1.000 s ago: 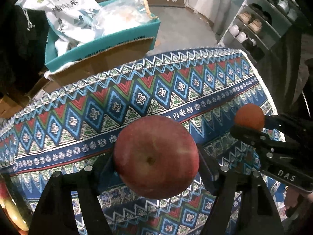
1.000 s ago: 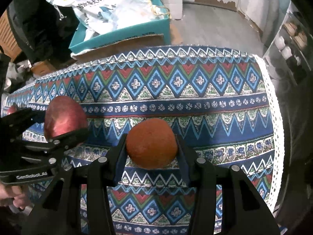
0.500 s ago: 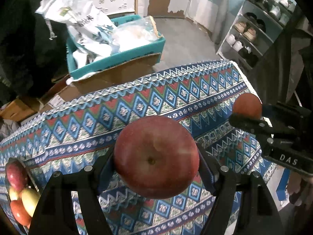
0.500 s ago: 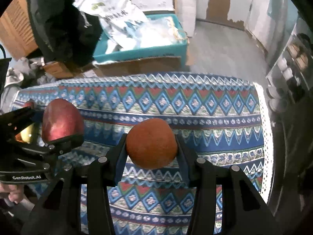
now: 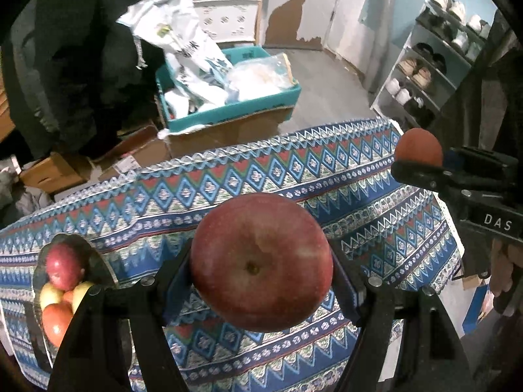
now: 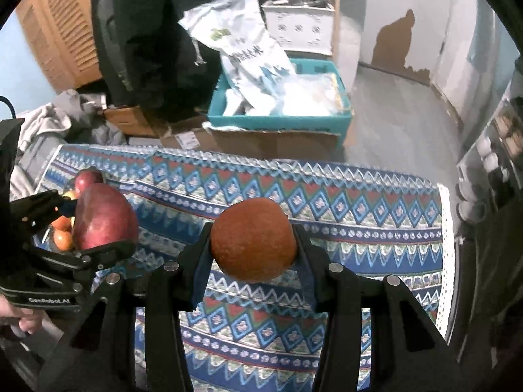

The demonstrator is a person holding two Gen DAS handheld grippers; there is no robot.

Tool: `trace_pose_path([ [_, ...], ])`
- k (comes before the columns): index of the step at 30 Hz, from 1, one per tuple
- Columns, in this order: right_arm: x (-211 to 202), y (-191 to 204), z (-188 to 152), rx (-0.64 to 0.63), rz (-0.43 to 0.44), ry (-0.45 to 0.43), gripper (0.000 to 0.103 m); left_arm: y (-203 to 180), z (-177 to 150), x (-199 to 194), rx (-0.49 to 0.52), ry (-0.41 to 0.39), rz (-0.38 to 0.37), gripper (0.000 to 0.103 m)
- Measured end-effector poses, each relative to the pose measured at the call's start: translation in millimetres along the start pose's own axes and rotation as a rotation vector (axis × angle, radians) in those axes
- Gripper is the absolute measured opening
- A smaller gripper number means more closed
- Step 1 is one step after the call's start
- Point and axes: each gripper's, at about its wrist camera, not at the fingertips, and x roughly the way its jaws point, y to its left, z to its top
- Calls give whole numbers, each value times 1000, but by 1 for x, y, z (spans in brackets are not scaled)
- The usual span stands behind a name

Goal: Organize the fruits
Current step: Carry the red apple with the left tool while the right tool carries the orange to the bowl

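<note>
— Biggest first? 
— Table with patterned cloth (image 5: 294, 176), blue, red and white zigzags, filling the middle of both views. Behind it on the floor, teal box (image 5: 228, 111) stuffed with white bags, atop brown cardboard. 
— And on the cloth? 
— Fruit bowl (image 5: 98, 261) at the left end, holding a red apple, yellow fruit and orange ones (partly hidden behind a gripper finger). 
— Left gripper? 
— Left gripper (image 5: 261, 271) pinching a big red apple (image 5: 261, 261), both pads pressed to its sides, stem dimple facing the camera. Held up above the cloth, just right of the bowl. 
— Right gripper? 
— Right gripper (image 6: 253, 241) clamped on an orange (image 6: 253, 238), pads tight against it, also in the air above the cloth. Well right of the apple, towards the table's right end. 
— Hands? 
— Only fingers gripping the left handle (image 6: 19, 320), low at the edge of the right wrist view.
</note>
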Motion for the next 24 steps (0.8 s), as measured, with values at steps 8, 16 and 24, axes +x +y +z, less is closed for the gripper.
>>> trace_pose_path([
  [8,-10,37,14,-51,32,-22,46,29,-15,-36,-36,-49,16,77],
  [16,-7,77,29,-100,72,-28,46,65,-42,-56,-88,-68,57,77],
  [24,5,125,43,-145,138,-19,46,95,-69,-62,-141,-63,83,77],
])
